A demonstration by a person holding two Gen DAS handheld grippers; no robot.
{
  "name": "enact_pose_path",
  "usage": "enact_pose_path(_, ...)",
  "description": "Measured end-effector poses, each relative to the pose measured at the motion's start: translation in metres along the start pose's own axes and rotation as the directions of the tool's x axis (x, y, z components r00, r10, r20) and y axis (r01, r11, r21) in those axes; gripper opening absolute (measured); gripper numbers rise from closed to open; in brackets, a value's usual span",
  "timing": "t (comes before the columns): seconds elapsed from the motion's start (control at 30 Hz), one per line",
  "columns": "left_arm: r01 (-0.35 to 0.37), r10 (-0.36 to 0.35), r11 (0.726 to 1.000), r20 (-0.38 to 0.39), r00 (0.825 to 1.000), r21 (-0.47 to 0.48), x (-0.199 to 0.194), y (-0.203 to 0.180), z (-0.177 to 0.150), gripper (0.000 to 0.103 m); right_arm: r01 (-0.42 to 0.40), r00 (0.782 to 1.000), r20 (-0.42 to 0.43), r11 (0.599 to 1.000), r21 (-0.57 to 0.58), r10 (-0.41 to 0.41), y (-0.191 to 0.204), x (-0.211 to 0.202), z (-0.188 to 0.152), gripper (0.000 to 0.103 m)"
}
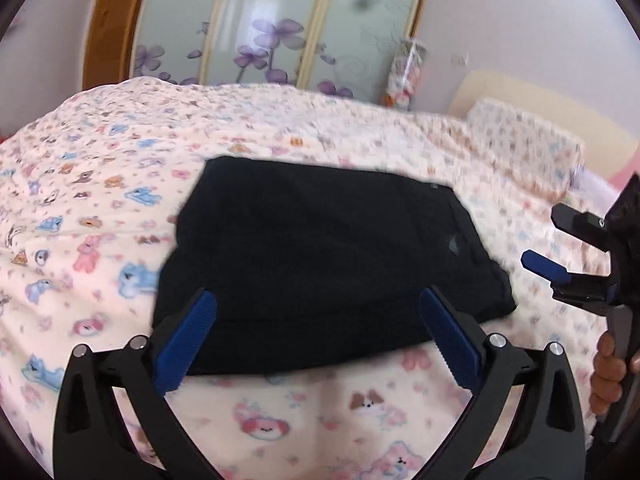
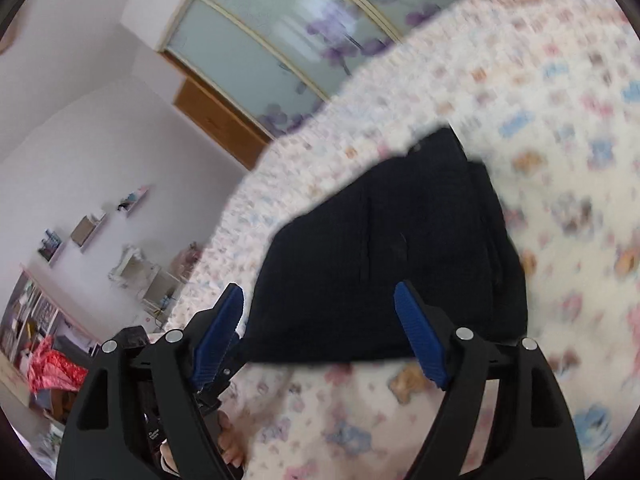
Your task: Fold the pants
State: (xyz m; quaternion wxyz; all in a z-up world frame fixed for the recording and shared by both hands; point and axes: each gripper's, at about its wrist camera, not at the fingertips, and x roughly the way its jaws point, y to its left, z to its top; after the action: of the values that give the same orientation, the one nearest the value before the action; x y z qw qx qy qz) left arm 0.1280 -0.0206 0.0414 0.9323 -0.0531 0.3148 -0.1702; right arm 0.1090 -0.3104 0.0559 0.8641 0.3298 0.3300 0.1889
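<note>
Bedroom, cartoon-print bedspread (image 1: 100, 184), folded black pants (image 1: 320, 256) at frame centre, left gripper (image 1: 318, 332) and right gripper (image 2: 320, 332) both spread wide, empty.

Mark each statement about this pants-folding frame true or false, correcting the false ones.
1. The black pants lie folded in a compact bundle on the bedspread. True.
2. The left gripper is clamped on the pants. False: its jaws stand wide open, nothing pressed between them.
3. The right gripper is open. True.
4. The bedspread is plain white. False: it has a cartoon animal print.
5. The pants hang off the bed's edge. False: they rest fully on the bedspread.
</note>
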Motion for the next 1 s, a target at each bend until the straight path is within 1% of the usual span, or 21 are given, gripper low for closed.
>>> enact_pose_path(0.03,-0.029,0.029,1.0,-0.059,0.998,-0.003,0.014,-0.001,0.001,0.101,0.038,0.999,-0.023,0.999,0.015,-0.037,-0.005,0.011,0.001,0.08)
enact_pose_path(0.07,-0.038,0.037,0.999,-0.104,0.994,-0.015,0.025,0.001,0.002,0.101,0.051,0.997,-0.056,0.998,0.032,-0.049,-0.015,0.023,-0.001,0.08)
enact_pose_path(0.1,-0.044,0.04,0.999,-0.138,0.99,-0.024,0.034,0.002,0.002,0.101,0.033,0.998,-0.062,0.998,0.048,-0.03,-0.025,0.029,-0.004,0.079)
enact_pose_path(0.13,-0.049,0.044,0.999,-0.148,0.988,-0.025,0.036,0.003,0.002,0.101,0.023,0.999,-0.046,0.998,0.05,-0.021,-0.025,0.026,-0.005,0.079)
enact_pose_path(0.2,-0.061,0.059,0.998,-0.112,0.992,-0.012,0.024,-0.001,0.001,0.101,0.053,0.998,-0.04,0.997,0.052,-0.051,-0.017,0.015,-0.003,0.08)
enact_pose_path(0.27,-0.053,0.052,0.998,-0.059,0.997,-0.016,0.002,-0.002,-0.001,0.101,0.037,0.999,-0.009,0.999,0.015,-0.037,-0.003,-0.002,-0.003,0.081)
enact_pose_path(0.3,-0.051,0.05,0.999,-0.044,0.998,-0.017,-0.008,-0.002,-0.002,0.101,0.052,0.998,0.021,0.998,-0.026,-0.051,0.007,-0.016,-0.007,0.087)
enact_pose_path(0.33,-0.068,0.068,0.998,-0.029,0.997,-0.012,-0.021,-0.002,-0.004,0.101,0.071,0.997,0.04,0.996,-0.051,-0.068,0.013,-0.022,-0.01,0.092)
enact_pose_path(0.37,-0.089,0.089,0.996,-0.025,0.996,-0.004,-0.03,-0.003,-0.008,0.101,0.11,0.992,0.069,0.989,-0.097,-0.104,0.022,-0.032,-0.018,0.099)
enact_pose_path(0.4,-0.127,0.127,0.992,-0.03,0.991,0.012,-0.043,-0.005,-0.014,0.101,0.141,0.988,0.087,0.982,-0.129,-0.13,0.027,-0.039,-0.026,0.102)
enact_pose_path(0.43,-0.142,0.143,0.99,-0.033,0.989,0.023,-0.051,-0.007,-0.019,0.101,0.175,0.982,0.106,0.971,-0.162,-0.159,0.035,-0.047,-0.035,0.102)
enact_pose_path(0.47,-0.151,0.152,0.988,-0.032,0.988,0.033,-0.06,-0.01,-0.027,0.101,0.218,0.972,0.128,0.955,-0.2,-0.195,0.042,-0.051,-0.045,0.102)
enact_pose_path(0.53,-0.159,0.159,0.986,-0.006,0.987,0.042,-0.078,-0.014,-0.048,0.101,0.351,0.931,0.208,0.892,-0.284,-0.3,0.058,-0.057,-0.068,0.102)
enact_pose_path(0.57,-0.169,0.168,0.985,0.022,0.986,0.043,-0.086,-0.015,-0.06,0.101,0.432,0.895,0.267,0.845,-0.316,-0.357,0.065,-0.058,-0.082,0.102)
enact_pose_path(0.63,-0.174,0.171,0.984,0.072,0.983,0.033,-0.093,-0.016,-0.076,0.101,0.522,0.844,0.335,0.787,-0.33,-0.419,0.066,-0.059,-0.102,0.102)
enact_pose_path(0.67,-0.156,0.152,0.987,0.09,0.984,0.031,-0.095,-0.017,-0.079,0.101,0.563,0.816,0.364,0.758,-0.328,-0.448,0.068,-0.058,-0.111,0.102)
enact_pose_path(0.7,-0.147,0.143,0.988,0.1,0.985,0.04,-0.094,-0.018,-0.079,0.101,0.58,0.804,0.377,0.746,-0.327,-0.46,0.066,-0.055,-0.114,0.102)
enact_pose_path(0.8,-0.168,0.159,0.983,0.111,0.981,0.074,-0.091,-0.024,-0.08,0.101,0.624,0.768,0.421,0.711,-0.324,-0.482,0.061,-0.05,-0.127,0.102)
enact_pose_path(0.83,-0.167,0.158,0.983,0.115,0.981,0.076,-0.09,-0.024,-0.081,0.101,0.632,0.762,0.426,0.703,-0.327,-0.487,0.06,-0.049,-0.129,0.102)
enact_pose_path(0.93,-0.189,0.179,0.978,0.108,0.978,0.084,-0.085,-0.026,-0.083,0.101,0.638,0.763,0.409,0.687,-0.347,-0.501,0.056,-0.041,-0.132,0.102)
enact_pose_path(1.0,-0.2,0.19,0.976,0.107,0.976,0.085,-0.084,-0.027,-0.084,0.101,0.633,0.766,0.4,0.699,-0.332,-0.503,0.05,-0.037,-0.131,0.102)
